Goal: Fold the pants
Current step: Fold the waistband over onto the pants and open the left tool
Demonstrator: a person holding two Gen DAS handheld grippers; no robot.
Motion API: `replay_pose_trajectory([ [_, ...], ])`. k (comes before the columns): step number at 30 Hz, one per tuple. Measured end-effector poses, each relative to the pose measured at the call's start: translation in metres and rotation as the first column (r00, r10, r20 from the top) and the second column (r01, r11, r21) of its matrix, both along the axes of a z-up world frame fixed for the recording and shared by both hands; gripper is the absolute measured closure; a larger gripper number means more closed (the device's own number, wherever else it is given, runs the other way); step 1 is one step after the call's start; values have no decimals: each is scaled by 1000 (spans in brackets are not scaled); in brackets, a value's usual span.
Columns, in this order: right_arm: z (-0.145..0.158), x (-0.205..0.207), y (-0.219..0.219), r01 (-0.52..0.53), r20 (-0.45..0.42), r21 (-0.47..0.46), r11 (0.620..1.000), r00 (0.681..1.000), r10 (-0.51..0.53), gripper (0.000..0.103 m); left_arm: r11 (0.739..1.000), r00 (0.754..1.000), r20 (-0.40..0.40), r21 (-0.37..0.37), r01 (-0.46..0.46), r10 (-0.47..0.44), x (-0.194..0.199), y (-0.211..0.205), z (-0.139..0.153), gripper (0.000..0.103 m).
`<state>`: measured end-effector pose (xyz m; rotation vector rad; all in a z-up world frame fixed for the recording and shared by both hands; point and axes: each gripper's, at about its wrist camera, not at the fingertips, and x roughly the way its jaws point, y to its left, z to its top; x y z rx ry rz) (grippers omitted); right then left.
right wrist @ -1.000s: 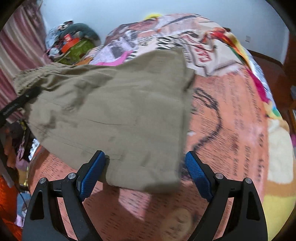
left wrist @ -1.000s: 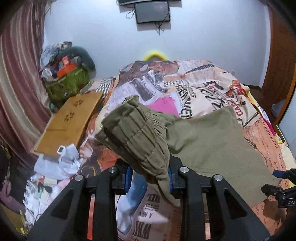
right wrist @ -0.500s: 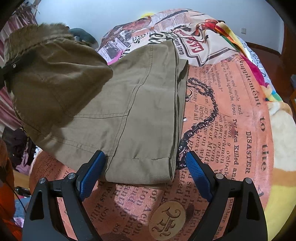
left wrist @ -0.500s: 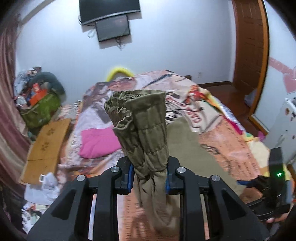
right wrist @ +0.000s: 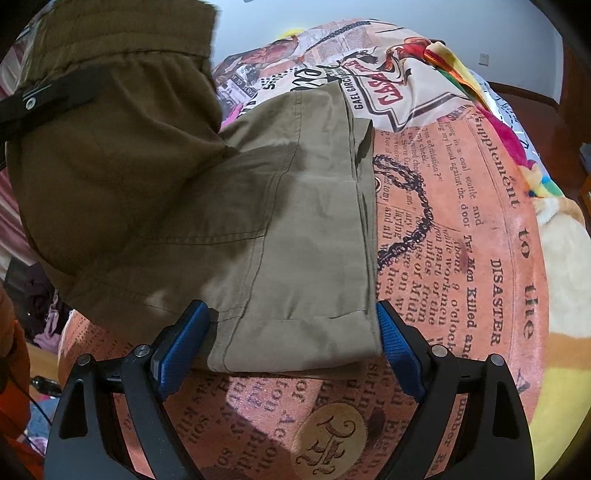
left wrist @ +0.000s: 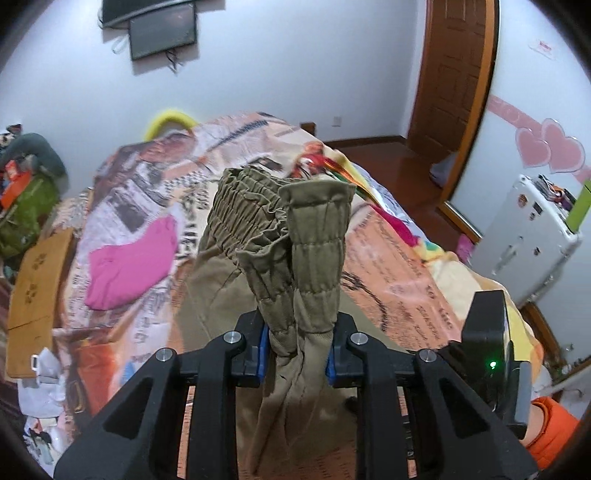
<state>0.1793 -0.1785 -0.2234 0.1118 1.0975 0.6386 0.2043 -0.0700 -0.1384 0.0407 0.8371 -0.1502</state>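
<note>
Left gripper [left wrist: 295,356] clamps the gathered waistband of the olive pants [left wrist: 291,236], its jaws just squeezing tighter, the bunch standing up between the blue pads! The rest of the pants drape down onto the newspaper-print bedspread [left wrist: 391,258]. Right gripper [right wrist: 291,343] hangs wide open, jaws straddling the folded near hem, pads not pressing. No containers to be made out here. Only the left view catches the pink garment [left wrist: 129,262], wall screen [left wrist: 162,31] and wooden door [left wrist: 454,85]; only the right view shows the flat pant legs and their hem
</note>
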Motion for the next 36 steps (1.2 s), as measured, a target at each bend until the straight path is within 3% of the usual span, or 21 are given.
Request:
replay_pose_trajectory([
  [5,0,1,0,-3,-1,1,1000,1000,3,13,997,993,-100,-56,51,-56,14,-10,-20,80],
  [8,0,1,0,-1,-1,3,1000,1000,1,13,994,979,-173,-53,100,-108,20,-19,-33,80],
  [12,0,0,0,-1,-1,4,1000,1000,1,13,992,970,-206,-36,124,-129,17,-25,-42,75],
  [13,0,0,0,-1,-1,4,1000,1000,1,13,990,968,-210,-35,134,-138,16,-26,-42,70],
  [16,0,1,0,1,-1,4,1000,1000,-1,13,988,966,-207,-53,146,-154,14,-25,-39,39],
  [17,0,0,0,2,-1,4,1000,1000,-2,13,989,971,-190,-53,140,-147,13,-23,-37,32],
  [20,-1,0,-1,8,-2,4,1000,1000,-8,13,995,983,-153,-28,98,-101,14,-12,-29,29],
  [25,-1,-2,1,12,-3,3,1000,1000,-12,13,999,991,-133,-46,6,-12,27,20,-22,19],
  [29,-1,-3,1,13,-3,2,1000,1000,-13,13,997,992,-109,41,-61,65,51,44,-28,8],
  [32,-1,-4,0,16,-3,2,1000,1000,-16,13,988,979,-164,113,-105,122,86,68,-46,8],
  [36,-2,-3,-2,25,-6,3,1000,1000,-25,13,978,938,-285,116,-173,200,130,100,-77,8],
])
